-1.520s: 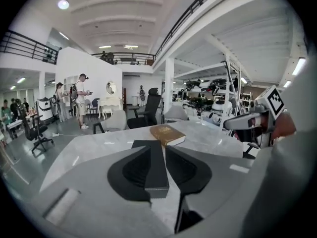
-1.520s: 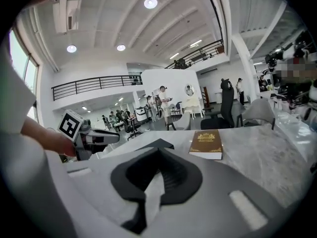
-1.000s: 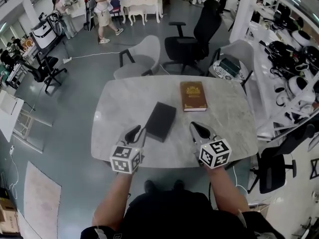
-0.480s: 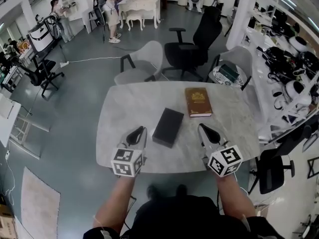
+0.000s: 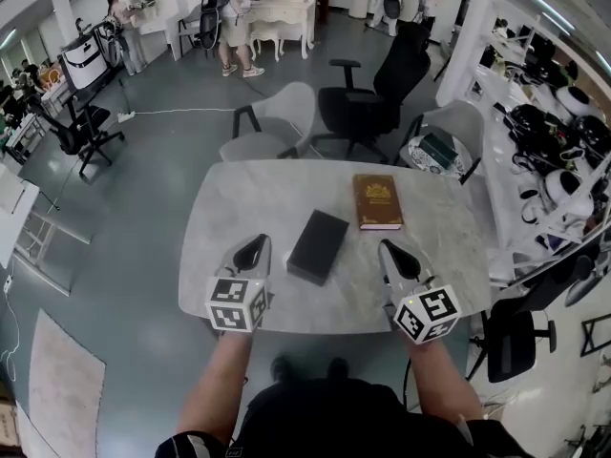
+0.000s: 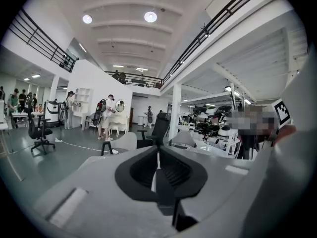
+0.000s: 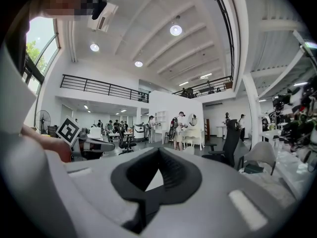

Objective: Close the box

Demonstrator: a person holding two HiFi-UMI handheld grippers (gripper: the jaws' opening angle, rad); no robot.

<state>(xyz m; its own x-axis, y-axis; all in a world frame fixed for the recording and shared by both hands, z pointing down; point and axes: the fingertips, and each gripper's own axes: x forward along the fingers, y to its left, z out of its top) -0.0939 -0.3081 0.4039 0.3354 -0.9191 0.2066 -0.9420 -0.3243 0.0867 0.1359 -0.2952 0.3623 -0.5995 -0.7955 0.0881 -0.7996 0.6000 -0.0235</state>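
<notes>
Marble table (image 5: 229, 208), one: left gripper (image 5: 256, 247), jaws just been closing, now pinched together on nothing; one black box (image 5: 319, 246) flat mid-table, lid seemingly down; one brown book (image 5: 378, 201) beyond it to the right, apart; right gripper (image 5: 389, 250), clenched, empty; two grippers, both clear of the box. Risk, as judged: a press from clenched tips could skid the box across smooth marble into the book.

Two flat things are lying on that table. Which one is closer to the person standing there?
The plain black box, which lies askew. The brown book-shaped thing with gold print on its cover lies farther back, beyond it.
</notes>
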